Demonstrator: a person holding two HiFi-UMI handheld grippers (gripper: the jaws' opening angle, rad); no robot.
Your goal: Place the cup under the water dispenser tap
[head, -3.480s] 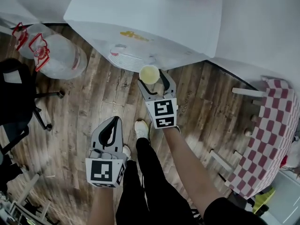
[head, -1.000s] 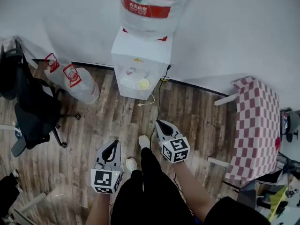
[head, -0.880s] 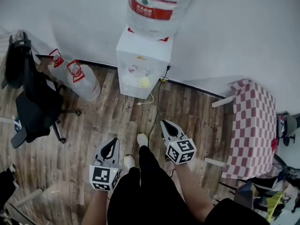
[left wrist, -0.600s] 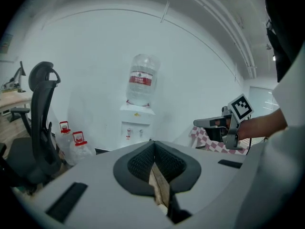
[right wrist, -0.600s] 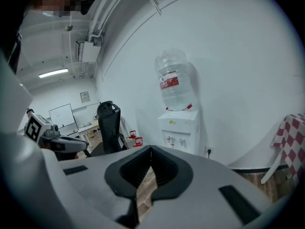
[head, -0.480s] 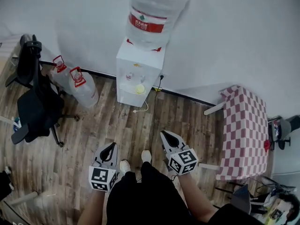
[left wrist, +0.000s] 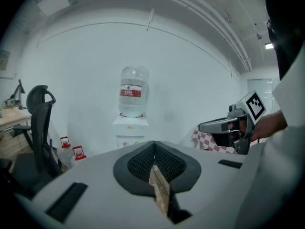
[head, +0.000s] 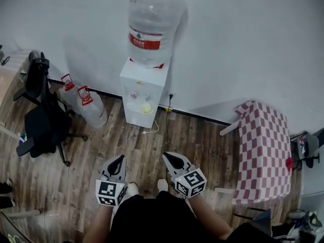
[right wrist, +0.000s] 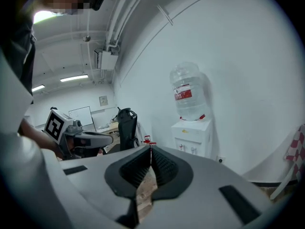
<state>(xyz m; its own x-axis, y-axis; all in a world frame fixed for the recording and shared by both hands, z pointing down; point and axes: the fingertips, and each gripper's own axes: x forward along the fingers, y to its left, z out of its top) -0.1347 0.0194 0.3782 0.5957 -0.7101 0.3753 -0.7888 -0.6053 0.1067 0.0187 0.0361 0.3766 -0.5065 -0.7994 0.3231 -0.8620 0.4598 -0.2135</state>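
Only the head view shows the yellow cup [head: 147, 108]: it sits in the recess at the front of the white water dispenser [head: 144, 85], under the taps, far from the person against the far wall. In both gripper views the cup cannot be made out.

The head view also shows the wooden floor [head: 101, 140] and a white cord [head: 154, 128] trailing from the dispenser's foot. The left gripper view takes in the right gripper [left wrist: 224, 126] at its right edge. The right gripper view takes in the left gripper [right wrist: 97, 138] at its left, plus two ceiling strip lights [right wrist: 74, 78].

There is one cup, one dispenser and one large water bottle [head: 150, 27] mounted on top of it. Two spare bottles with red handles [head: 92, 109] stand left of the dispenser. There is one black office chair [head: 43, 123] further left, and one red-and-white checked table [head: 263, 151] to the right.

The left gripper [head: 120, 159] and right gripper [head: 166, 156] are held near the person. Each has its jaws pressed together on nothing.
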